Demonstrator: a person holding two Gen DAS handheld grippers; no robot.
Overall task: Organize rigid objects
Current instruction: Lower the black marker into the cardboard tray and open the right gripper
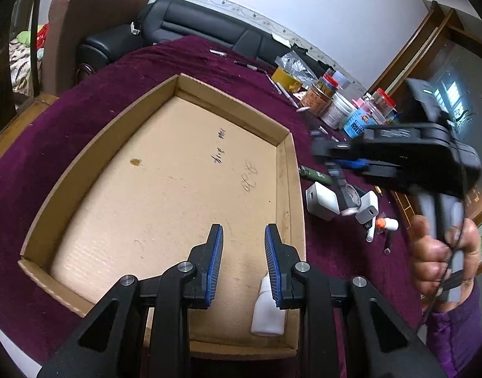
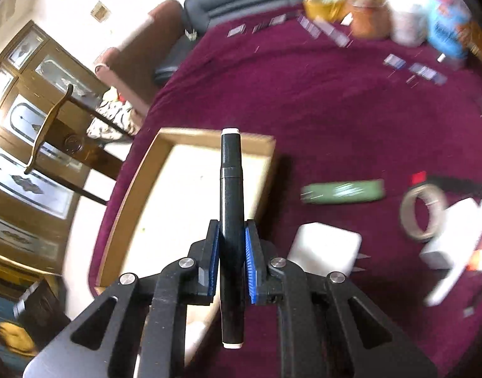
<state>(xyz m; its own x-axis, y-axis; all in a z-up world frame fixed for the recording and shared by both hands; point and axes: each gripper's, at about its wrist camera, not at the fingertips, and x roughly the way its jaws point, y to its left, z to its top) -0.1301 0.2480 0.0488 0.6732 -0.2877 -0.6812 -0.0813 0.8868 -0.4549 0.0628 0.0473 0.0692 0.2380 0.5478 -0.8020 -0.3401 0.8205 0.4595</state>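
Observation:
A shallow cardboard box (image 1: 289, 170) lies on the purple tablecloth; it also shows in the right wrist view (image 2: 136, 186). My left gripper (image 1: 244, 234) is open above the box's near end, empty. A small white bottle (image 1: 267, 312) lies in the box's near right corner, just under the right finger. My right gripper (image 2: 231, 230) is shut on a black marker (image 2: 230, 189) with white ends, held upright along the fingers, above the cloth beside the box's right wall. In the left wrist view the right gripper (image 1: 335, 163) hovers blurred over loose items right of the box.
Right of the box lie white chargers (image 1: 319, 200), a green tube (image 2: 343, 191), a tape roll (image 2: 422, 214) and small pens (image 1: 387, 223). Jars and bottles (image 1: 338, 107) stand at the far table edge. A black sofa (image 1: 193, 25) stands behind the table.

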